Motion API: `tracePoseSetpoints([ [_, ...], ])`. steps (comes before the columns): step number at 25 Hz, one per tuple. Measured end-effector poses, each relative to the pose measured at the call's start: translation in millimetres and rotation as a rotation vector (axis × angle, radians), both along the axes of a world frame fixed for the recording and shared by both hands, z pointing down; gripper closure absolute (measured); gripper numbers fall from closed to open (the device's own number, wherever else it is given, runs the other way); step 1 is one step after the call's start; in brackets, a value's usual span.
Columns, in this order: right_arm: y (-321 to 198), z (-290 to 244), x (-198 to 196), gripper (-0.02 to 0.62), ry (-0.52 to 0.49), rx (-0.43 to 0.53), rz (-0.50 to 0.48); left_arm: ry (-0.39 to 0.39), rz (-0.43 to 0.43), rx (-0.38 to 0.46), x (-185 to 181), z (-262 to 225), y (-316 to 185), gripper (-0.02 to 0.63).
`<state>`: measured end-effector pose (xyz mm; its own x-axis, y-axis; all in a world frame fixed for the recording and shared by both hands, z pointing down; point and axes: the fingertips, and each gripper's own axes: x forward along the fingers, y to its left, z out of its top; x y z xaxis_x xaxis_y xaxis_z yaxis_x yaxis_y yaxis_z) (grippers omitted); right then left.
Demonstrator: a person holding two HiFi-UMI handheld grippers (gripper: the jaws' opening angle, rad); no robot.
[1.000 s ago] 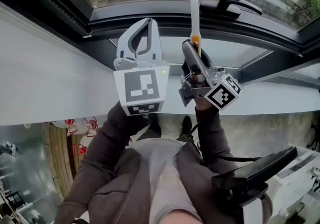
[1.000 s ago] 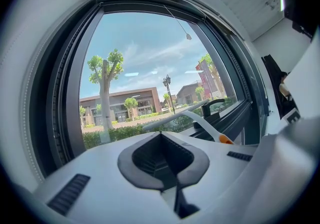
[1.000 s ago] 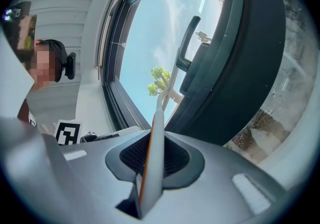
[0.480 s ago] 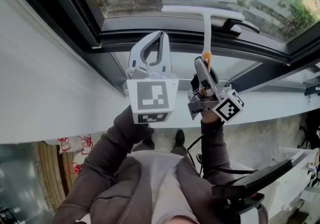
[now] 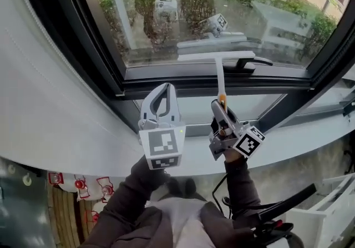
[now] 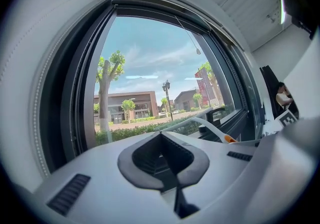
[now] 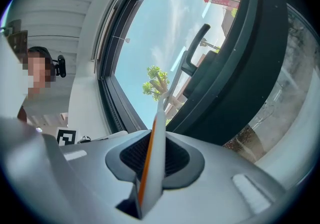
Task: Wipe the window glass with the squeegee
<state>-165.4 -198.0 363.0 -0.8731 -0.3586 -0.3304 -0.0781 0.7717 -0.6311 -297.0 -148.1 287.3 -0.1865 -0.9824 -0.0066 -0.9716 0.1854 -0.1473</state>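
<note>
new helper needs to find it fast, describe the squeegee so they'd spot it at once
Start at the dark-framed window and go to its bottom rail: a white T-shaped plastic squeegee has its wide blade at the foot of the glass. Its thin stem, orange-banded, runs down into the right hand-held gripper, shut on it. Only it is white; the lever-shaped window handle beside it is black.

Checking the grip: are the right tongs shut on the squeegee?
Shut on it. The right tongs clamp the squeegee by its white-and-orange handle, seen between the jaws in the right gripper view.
</note>
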Motion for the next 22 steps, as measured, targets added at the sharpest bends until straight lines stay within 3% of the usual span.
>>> tracePoseSetpoints([
  [5, 7.8, -15.3, 0.4, 0.538, -0.033, 0.008, -0.035, -0.011, -0.040, -0.018, 2.6, 3.3, 12.0, 0.606],
  [10, 34.0, -70.7, -17.2, 0.538, -0.101, 0.077, -0.067, -0.023, -0.044, -0.009, -7.2, -9.6, 29.2, 0.606],
  [16, 47.6, -165.2, -67.2, 0.538, -0.214, 0.196, -0.087, -0.030, -0.049, 0.034, -45.2, -21.2, 41.2, 0.606],
  [22, 56.9, -235.7, -110.2, 0.540, -0.269, 0.316, -0.110, -0.018, -0.096, 0.018, -73.7, -23.8, 53.8, 0.606],
])
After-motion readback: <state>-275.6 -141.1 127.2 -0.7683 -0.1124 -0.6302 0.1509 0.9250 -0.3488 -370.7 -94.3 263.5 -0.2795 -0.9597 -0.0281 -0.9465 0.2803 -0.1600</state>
